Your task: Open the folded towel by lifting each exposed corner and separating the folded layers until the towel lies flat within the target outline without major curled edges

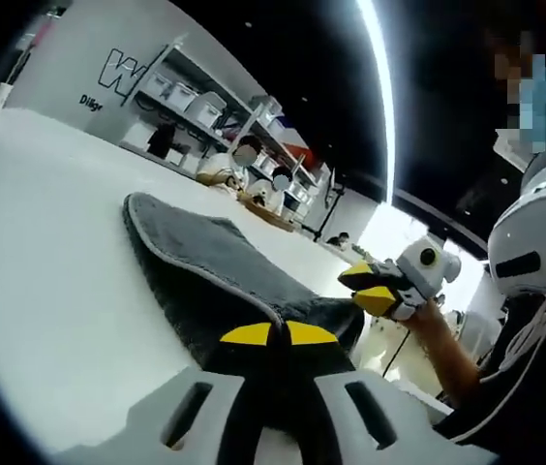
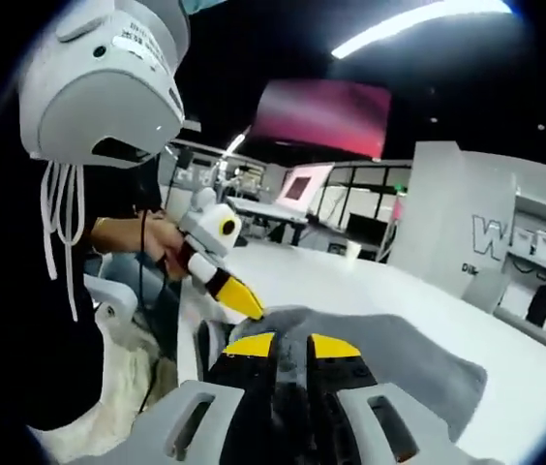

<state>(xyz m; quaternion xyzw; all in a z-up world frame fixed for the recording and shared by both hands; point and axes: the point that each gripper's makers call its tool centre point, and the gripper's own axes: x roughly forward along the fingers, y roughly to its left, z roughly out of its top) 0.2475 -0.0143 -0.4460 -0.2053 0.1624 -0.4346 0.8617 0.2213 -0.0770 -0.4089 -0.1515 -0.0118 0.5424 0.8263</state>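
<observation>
While left gripper fingers pinch towel edge, right gripper fingers clamp towel corner.

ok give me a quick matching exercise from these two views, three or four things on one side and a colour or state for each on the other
Things:
1. towel
2. table
3. left gripper
4. shelving

Colour or state:
A. white, bare surface
B. dark grey, still folded
C. holds pale boxes
D. yellow-tipped jaws close together at the towel's edge

Pairs: 1-B, 2-A, 3-D, 4-C
</observation>
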